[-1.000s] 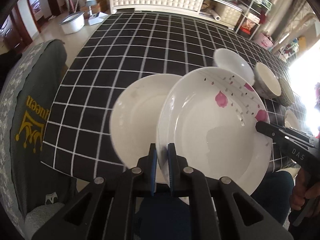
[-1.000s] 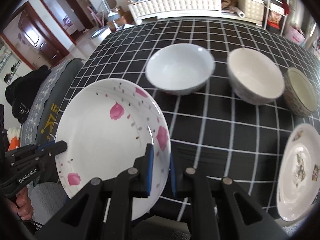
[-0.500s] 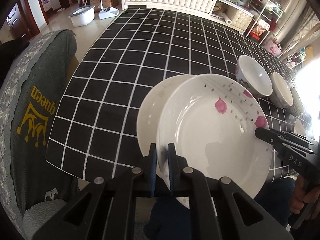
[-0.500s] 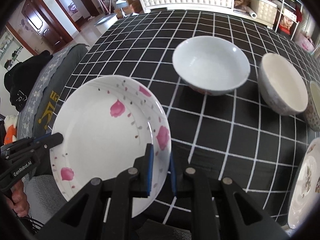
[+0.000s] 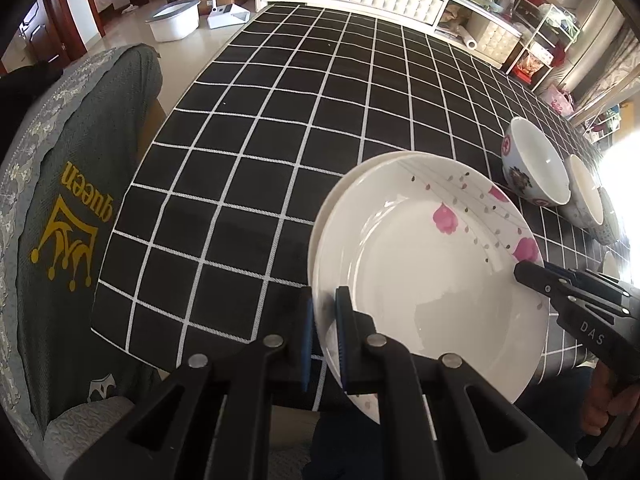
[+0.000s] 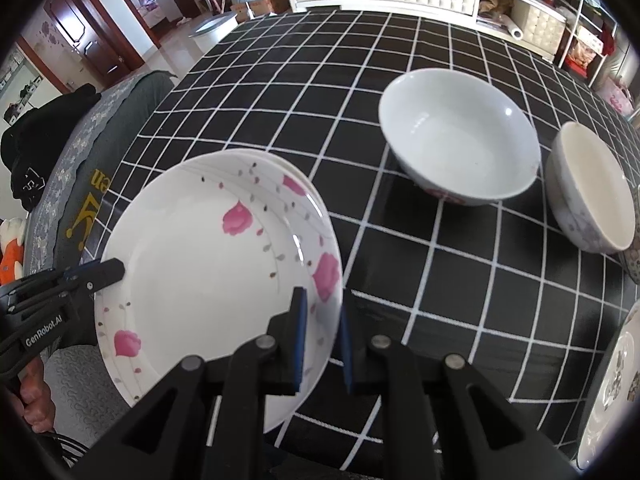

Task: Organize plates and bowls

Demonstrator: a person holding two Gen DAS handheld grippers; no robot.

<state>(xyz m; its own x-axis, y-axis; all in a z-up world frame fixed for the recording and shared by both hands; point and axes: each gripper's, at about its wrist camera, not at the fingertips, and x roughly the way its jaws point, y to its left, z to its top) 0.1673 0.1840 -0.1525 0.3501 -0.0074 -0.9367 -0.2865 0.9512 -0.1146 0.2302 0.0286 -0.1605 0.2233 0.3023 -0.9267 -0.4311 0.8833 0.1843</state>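
We hold the pink-flowered plate [image 5: 420, 276] between both tools, over the near edge of the tabletop [image 5: 320, 120] with its black-and-white checked cloth. Our left tool [image 5: 325, 336] clamps the plate's near-left rim between its blue-padded fingers [image 5: 306, 340], narrow on the rim. Our right tool [image 6: 322, 344] straddles the opposite rim; in the right wrist view the left pad meets the plate but a gap shows by the right pad, so we cannot tell whether it grips. Directly beneath the flowered plate lies a plain white plate [image 5: 344, 182], with only its far-left edge showing; whether the two touch is unclear. Farther right on the tabletop stand a white bowl [image 6: 458, 136], a grey-patterned bowl [image 6: 592, 192] just beside it, and a floral plate [image 6: 612, 392] at the right edge.
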